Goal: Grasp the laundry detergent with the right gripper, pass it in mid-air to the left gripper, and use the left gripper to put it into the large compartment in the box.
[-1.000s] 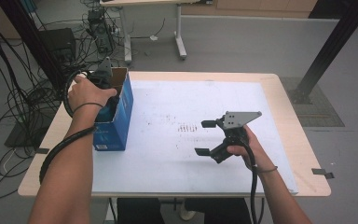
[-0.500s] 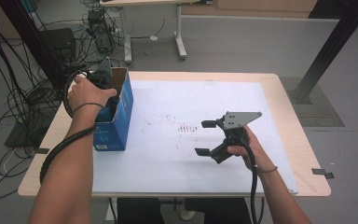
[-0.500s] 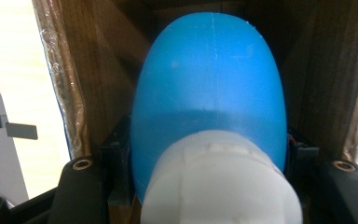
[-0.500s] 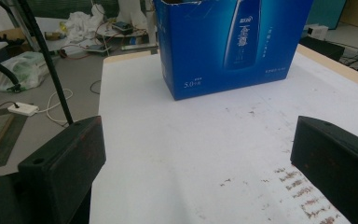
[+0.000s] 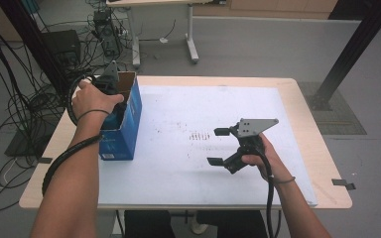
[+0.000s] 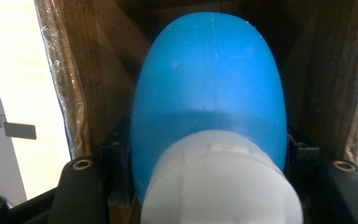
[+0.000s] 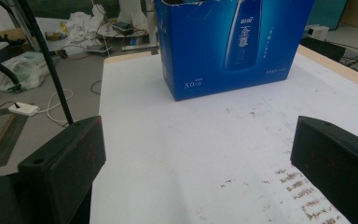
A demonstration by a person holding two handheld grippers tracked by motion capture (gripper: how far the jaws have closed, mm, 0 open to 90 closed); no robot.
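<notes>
A tall blue carton (image 5: 128, 124) with an open top stands at the table's left edge; in the right gripper view the carton (image 7: 233, 46) shows its printed side. My left gripper (image 5: 110, 88) reaches down into it from above, its jaws hidden by the carton walls. Inside, between brown cardboard walls, the left gripper (image 6: 209, 154) is shut on a blue bottle (image 6: 209, 79) with a white cap (image 6: 219, 186). My right gripper (image 5: 217, 147) rests on the white sheet right of centre, pointing left toward the carton. The right gripper (image 7: 200, 158) is open with nothing between its jaws.
A white sheet (image 5: 203, 99) with dark smudges covers most of the wooden table (image 5: 322, 158). Cables (image 5: 10, 109) lie on the floor at the left. Another table's legs (image 5: 191, 39) stand behind, and a black post (image 5: 352, 49) rises at the right.
</notes>
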